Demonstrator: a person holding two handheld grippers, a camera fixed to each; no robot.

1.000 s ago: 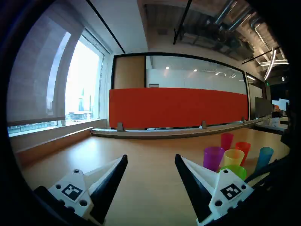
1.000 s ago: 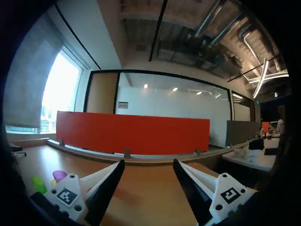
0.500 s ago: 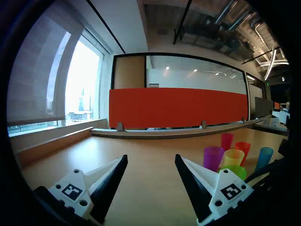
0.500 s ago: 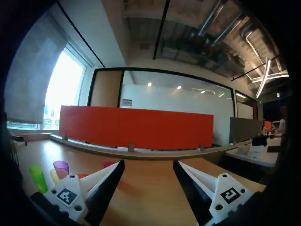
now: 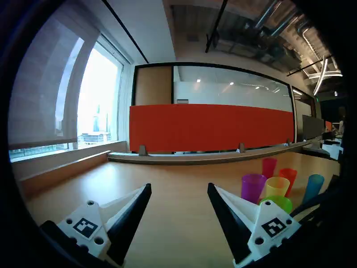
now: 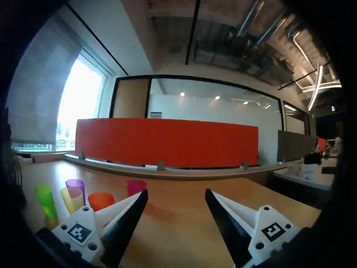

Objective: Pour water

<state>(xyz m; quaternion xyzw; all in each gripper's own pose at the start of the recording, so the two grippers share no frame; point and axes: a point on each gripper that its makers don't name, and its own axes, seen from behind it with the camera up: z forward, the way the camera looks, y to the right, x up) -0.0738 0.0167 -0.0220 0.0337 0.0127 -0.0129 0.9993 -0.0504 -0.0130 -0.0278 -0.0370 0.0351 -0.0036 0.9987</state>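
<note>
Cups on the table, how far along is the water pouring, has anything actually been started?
Done: nothing visible. The coloured cups stand upright in a cluster on the wooden table, and I can't tell whether any holds water. In hand: nothing. The left gripper and right gripper are both open, with nothing between their fingers. Left: grasp a cup, tip it over another, then set it down.

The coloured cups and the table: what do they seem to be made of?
The coloured cups are probably thin plastic, glossy and translucent: light passes through their tinted walls. The table looks like wood or wood-look laminate, smooth with a slight sheen. It is pale brown with soft reflections, and I cannot tell which.
</note>
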